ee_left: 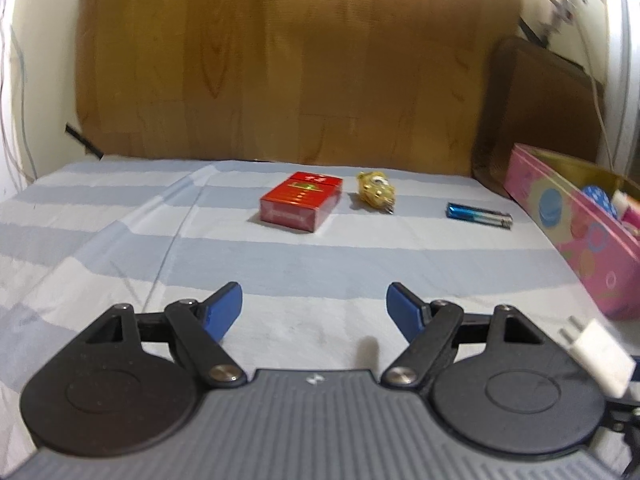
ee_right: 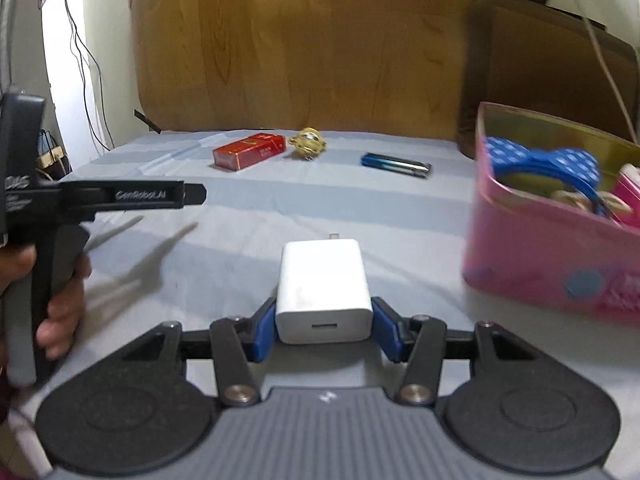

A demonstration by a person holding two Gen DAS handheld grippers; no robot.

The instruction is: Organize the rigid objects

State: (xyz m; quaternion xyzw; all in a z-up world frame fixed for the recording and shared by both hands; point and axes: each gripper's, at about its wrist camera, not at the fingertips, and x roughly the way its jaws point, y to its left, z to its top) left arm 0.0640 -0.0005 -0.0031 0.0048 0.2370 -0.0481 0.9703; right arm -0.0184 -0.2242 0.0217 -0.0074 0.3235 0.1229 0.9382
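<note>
The left gripper (ee_left: 314,310) hovers with jaws wide and empty. Far ahead of them lie a red box (ee_left: 301,202), a gold trinket (ee_left: 376,192) and a blue lighter (ee_left: 479,215). The right gripper (ee_right: 324,330) clamps a white charger (ee_right: 323,290); a pink tin (ee_right: 552,236) sits right of its jaws.

One white charger (ee_right: 323,290). One red pack (ee_left: 301,202). One small gold trinket (ee_left: 376,192). One blue lighter (ee_left: 479,215). One pink tin (ee_right: 536,272), holding several items too blurred to count, one blue dotted piece (ee_right: 540,164) among them. Two claws: left (ee_left: 314,312), right (ee_right: 324,326).
</note>
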